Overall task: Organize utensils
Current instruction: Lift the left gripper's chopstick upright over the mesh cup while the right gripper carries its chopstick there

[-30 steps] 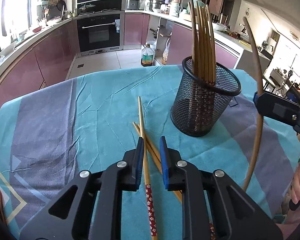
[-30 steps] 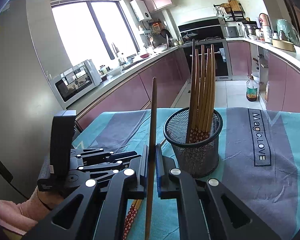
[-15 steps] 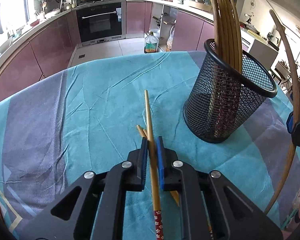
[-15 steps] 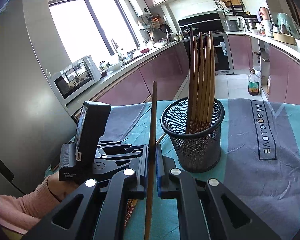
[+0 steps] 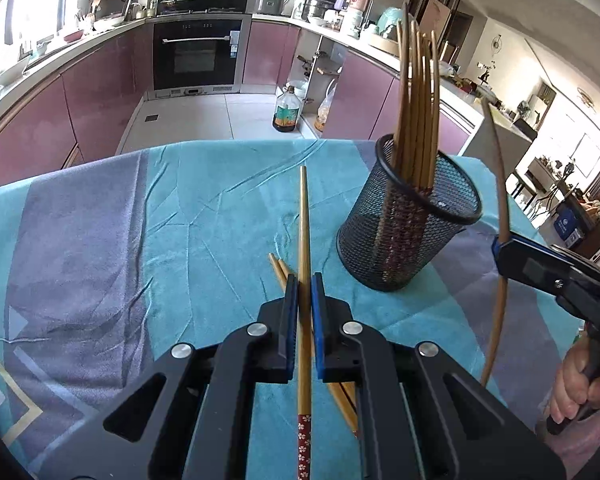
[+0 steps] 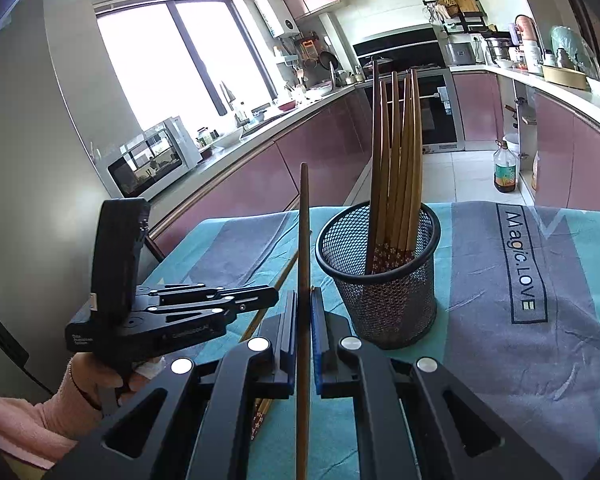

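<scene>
Mesh cup [image 5: 404, 236] holds chopsticks [image 5: 416, 108] upright.

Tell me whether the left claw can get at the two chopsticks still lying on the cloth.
Probably not yet: the left claw is shut on a chopstick, so it is occupied. The two loose chopsticks lie right beneath it, uncovered, so the way is otherwise free.

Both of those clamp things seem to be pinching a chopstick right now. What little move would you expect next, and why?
Probably the right tool tips its chopstick over the mesh cup and lets it drop in. It already holds that stick upright beside the cup, where other chopsticks stand. The left tool has only just shut on its chopstick, low over the cloth.
</scene>
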Demonstrator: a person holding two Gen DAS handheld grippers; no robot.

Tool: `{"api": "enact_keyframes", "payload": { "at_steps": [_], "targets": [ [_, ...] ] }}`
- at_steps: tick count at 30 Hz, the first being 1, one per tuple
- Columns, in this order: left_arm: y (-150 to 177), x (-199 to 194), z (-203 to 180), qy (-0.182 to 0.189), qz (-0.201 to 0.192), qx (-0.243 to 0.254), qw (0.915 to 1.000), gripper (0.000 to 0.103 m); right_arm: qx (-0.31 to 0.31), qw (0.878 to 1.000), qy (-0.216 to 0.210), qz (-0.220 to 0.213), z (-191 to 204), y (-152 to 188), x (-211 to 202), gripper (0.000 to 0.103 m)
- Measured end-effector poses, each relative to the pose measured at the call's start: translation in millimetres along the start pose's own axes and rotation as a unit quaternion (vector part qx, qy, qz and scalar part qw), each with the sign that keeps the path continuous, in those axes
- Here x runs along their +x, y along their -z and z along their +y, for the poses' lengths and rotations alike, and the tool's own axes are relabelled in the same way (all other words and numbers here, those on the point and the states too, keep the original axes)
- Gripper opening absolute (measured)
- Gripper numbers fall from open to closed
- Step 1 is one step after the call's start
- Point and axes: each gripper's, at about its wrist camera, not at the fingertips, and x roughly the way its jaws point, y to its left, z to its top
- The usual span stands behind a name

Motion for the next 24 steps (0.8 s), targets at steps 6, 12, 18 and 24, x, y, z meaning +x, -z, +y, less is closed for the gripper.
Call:
{"api": "enact_keyframes", "payload": {
  "at_steps": [6, 12, 18, 24],
  "targets": [
    [-5.5, -43.6, 0.0, 0.034, -0.039, 0.003, 0.9986, 0.007, -0.004, 1.000, 0.003, -0.016, -0.4, -6.4, -10.6, 0.005],
    [-7.5, -76.3, -6.2, 0.058, -0.067, 0.009, 0.9960, 0.007, -0.010, 1.000, 0.006, -0.026, 2.4, -12.4, -17.6, 0.005],
    [-9.7, -105.1, -14.9, 0.074, -0.093, 0.015, 0.9929, 0.007, -0.017, 0.999, 0.008, -0.036, 5.5, -19.4, -22.7, 0.005],
    [-17.2, -121.2, -19.8, 0.083, -0.117, 0.015, 0.9896, 0.007, -0.025, 0.998, 0.009, -0.050, 7.3, -29.1, -30.2, 0.005]
  ]
}}
